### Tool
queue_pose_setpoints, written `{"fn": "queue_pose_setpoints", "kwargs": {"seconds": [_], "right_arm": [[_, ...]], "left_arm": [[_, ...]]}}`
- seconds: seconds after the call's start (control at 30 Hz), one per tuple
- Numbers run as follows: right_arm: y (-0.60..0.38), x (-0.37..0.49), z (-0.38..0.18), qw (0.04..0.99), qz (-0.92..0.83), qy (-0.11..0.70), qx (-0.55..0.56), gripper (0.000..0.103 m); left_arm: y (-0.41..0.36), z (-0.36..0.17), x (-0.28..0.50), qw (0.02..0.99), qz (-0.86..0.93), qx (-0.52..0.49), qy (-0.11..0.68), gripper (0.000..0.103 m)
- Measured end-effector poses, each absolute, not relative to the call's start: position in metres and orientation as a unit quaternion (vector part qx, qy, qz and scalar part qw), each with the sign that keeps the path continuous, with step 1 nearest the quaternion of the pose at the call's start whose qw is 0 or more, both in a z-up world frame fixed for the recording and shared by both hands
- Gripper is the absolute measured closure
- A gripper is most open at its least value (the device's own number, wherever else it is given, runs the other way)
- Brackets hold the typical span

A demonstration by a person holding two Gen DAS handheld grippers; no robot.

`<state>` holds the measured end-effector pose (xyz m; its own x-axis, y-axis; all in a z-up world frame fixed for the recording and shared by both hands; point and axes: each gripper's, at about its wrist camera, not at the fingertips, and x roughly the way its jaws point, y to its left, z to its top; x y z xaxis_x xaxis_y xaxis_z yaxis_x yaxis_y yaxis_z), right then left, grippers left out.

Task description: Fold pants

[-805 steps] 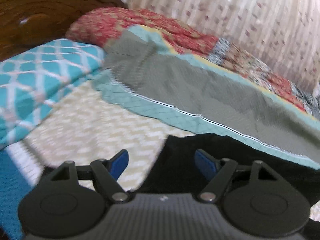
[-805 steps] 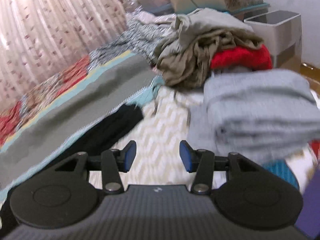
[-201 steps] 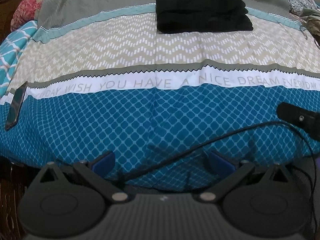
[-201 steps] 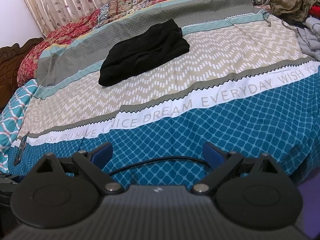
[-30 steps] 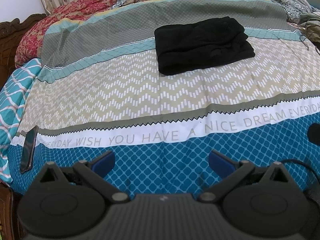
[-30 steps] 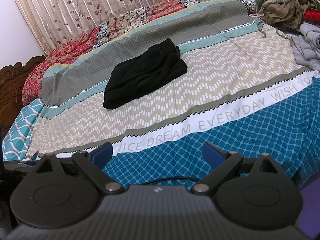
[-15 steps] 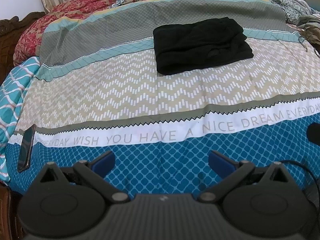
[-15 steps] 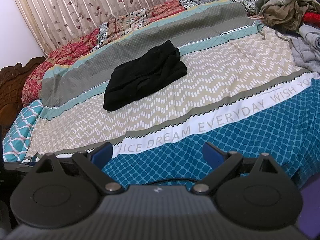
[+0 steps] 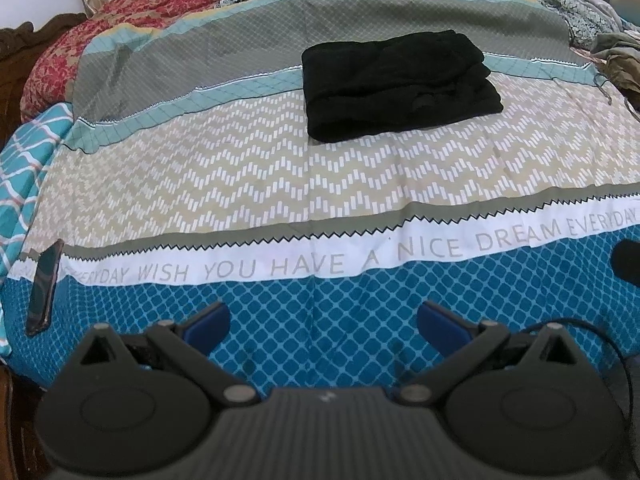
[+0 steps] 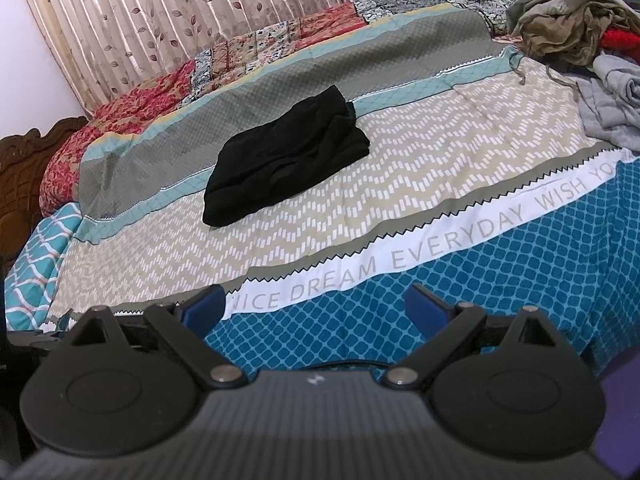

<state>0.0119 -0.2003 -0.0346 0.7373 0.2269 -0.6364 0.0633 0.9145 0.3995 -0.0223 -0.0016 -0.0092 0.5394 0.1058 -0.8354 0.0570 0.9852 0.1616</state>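
The black pants (image 9: 396, 84) lie folded in a thick rectangular bundle on the far middle of the bed, across the teal and grey stripes; they also show in the right wrist view (image 10: 284, 160). My left gripper (image 9: 322, 324) is open and empty, low over the blue front edge of the bedspread, far from the pants. My right gripper (image 10: 314, 308) is open and empty, also at the front edge.
The patterned bedspread (image 9: 280, 184) covers the bed. A dark phone (image 9: 44, 288) lies at the left edge. A pile of loose clothes (image 10: 580, 28) and grey garments (image 10: 616, 108) sit at the right. Curtains (image 10: 180, 20) and a wooden headboard (image 10: 24, 172) lie beyond.
Both grippers stay open and empty at the bed's front edge. The views shift only slightly; the folded pants have not moved.
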Motion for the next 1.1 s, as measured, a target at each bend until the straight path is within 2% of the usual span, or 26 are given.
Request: {"fn": "queue_pose_setpoints", "kwargs": {"seconds": [1.1], "right_arm": [[-0.1945, 0.0119, -0.0369, 0.906, 0.051, 0.369, 0.201, 0.005]], "left_arm": [[0.0072, -0.0134, -0.0219, 0.87, 0.022, 0.054, 0.489, 0.0]]}}
